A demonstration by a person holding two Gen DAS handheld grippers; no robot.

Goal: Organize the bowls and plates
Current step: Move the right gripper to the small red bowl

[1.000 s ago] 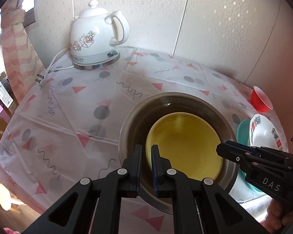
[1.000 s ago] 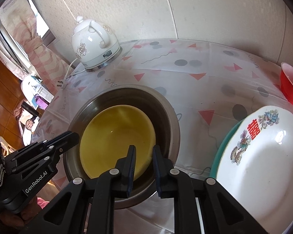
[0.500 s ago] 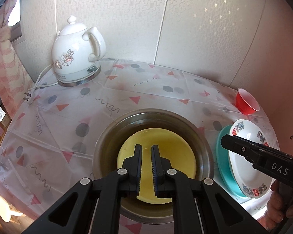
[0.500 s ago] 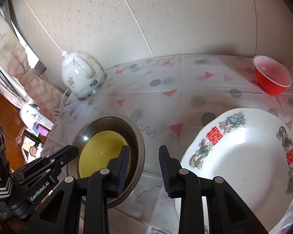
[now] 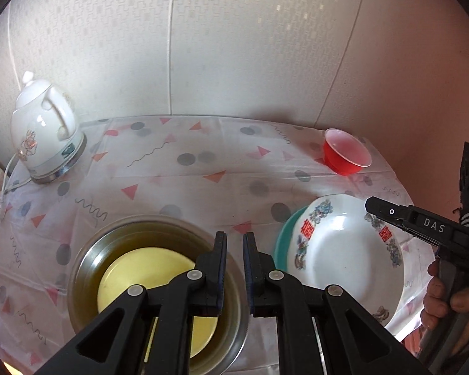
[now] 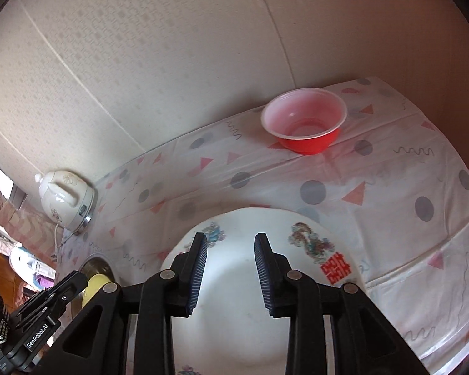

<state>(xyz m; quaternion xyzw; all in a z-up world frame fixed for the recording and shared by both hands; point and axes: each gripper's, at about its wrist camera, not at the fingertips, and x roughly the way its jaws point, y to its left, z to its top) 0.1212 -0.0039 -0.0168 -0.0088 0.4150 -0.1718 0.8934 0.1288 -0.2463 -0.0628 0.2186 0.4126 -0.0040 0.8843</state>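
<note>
A yellow plate (image 5: 147,281) lies inside a steel bowl (image 5: 87,250) at the table's front left. A white patterned bowl (image 5: 344,256) sits on a teal plate (image 5: 284,237) at the front right; it also shows in the right wrist view (image 6: 297,250). A red bowl (image 5: 347,153) stands at the back right, seen too in the right wrist view (image 6: 306,122). My left gripper (image 5: 234,240) hovers over the steel bowl's right rim, jaws slightly apart and empty. My right gripper (image 6: 231,240) is open and empty above the white bowl.
A white electric kettle (image 5: 43,140) with its cord stands at the back left against the wall. The table wears a patterned plastic cloth (image 5: 203,168). The wall runs close behind the table.
Both grippers have risen and swung right, away from the steel bowl. The right gripper has opened wider and now sits over the white bowl. The left jaws have parted slightly.
</note>
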